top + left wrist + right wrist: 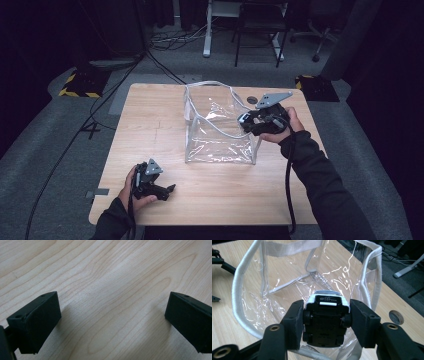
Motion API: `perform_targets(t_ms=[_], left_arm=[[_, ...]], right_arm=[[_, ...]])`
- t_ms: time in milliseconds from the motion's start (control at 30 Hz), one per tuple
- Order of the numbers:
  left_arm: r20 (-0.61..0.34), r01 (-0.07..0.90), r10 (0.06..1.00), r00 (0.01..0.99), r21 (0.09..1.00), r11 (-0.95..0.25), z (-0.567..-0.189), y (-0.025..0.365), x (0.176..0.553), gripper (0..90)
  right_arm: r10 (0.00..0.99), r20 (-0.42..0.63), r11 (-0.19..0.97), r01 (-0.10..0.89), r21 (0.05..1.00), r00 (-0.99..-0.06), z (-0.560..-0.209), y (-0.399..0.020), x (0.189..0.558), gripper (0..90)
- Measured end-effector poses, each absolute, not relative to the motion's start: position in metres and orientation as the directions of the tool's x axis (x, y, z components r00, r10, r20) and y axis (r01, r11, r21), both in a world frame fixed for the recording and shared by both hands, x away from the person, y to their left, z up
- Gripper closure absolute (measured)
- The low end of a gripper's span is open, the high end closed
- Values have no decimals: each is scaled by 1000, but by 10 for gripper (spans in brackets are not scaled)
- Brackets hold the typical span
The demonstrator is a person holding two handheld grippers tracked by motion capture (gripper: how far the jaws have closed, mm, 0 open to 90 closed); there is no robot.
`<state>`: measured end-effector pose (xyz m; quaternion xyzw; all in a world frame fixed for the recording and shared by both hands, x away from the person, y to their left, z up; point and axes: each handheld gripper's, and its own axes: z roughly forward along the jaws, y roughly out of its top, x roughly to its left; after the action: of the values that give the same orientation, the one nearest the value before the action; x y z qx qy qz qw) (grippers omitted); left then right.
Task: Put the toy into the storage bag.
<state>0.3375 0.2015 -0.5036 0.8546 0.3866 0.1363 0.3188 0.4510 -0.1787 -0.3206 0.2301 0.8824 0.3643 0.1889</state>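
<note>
While the left tool (167, 190) rests on the pale wooden bench (150, 130) with jaws spread wide and nothing between them, the right tool (325, 315) clamps what looks like a small black-and-white toy car (325, 315), underside up, over the mouth of the clear plastic bag with white trim (247, 290).

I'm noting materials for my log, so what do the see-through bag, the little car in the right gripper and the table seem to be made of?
Bag: likely soft clear vinyl, glossy and creased, with white woven-looking edging.
Toy car: probably hard plastic, matte black underside.
Table: pale wood grain, smooth; possibly laminate.
</note>
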Motion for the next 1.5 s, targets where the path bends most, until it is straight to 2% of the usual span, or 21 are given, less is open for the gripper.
perform_targets(t_ms=[567,1500], left_arm=[[-16,577,751,660,651,-493,-504,201,337,5],[-17,576,748,663,651,-495,-504,201,337,5]], right_arm=[[535,-174,705,323,631,-827,-326,-159,454,474],[570,-138,689,380,617,-810,-332,-153,459,476]])
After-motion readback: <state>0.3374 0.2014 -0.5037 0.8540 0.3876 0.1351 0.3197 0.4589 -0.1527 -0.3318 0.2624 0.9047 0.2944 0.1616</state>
